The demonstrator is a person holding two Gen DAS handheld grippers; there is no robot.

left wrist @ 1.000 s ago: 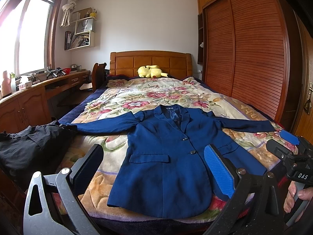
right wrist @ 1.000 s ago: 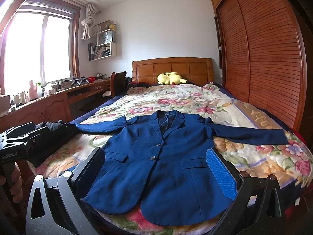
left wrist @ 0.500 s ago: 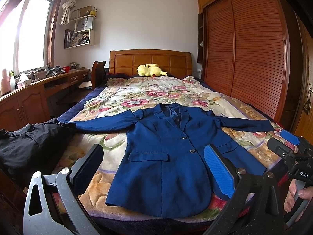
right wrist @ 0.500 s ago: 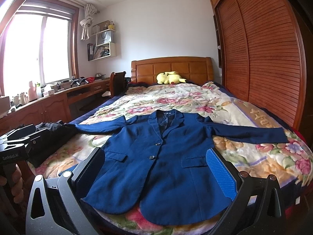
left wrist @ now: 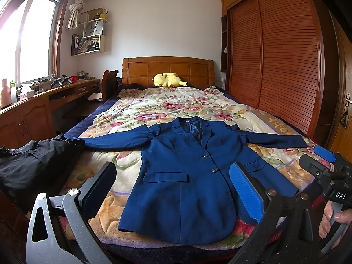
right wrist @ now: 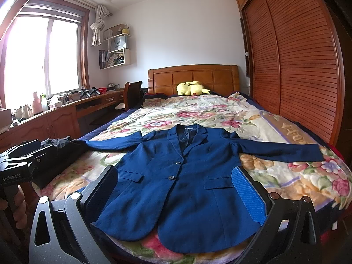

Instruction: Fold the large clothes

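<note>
Blue blazer (buttoned) flat, sleeves outspread

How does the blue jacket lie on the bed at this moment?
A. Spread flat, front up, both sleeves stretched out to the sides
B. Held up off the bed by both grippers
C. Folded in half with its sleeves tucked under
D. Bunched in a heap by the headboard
A: the blue jacket lies flat on the floral blanket, buttons up and sleeves out, while the left gripper and the right gripper are open and short of it.

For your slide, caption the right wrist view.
Open right gripper above a blue blazer spread flat on the floral bedspread.
</note>
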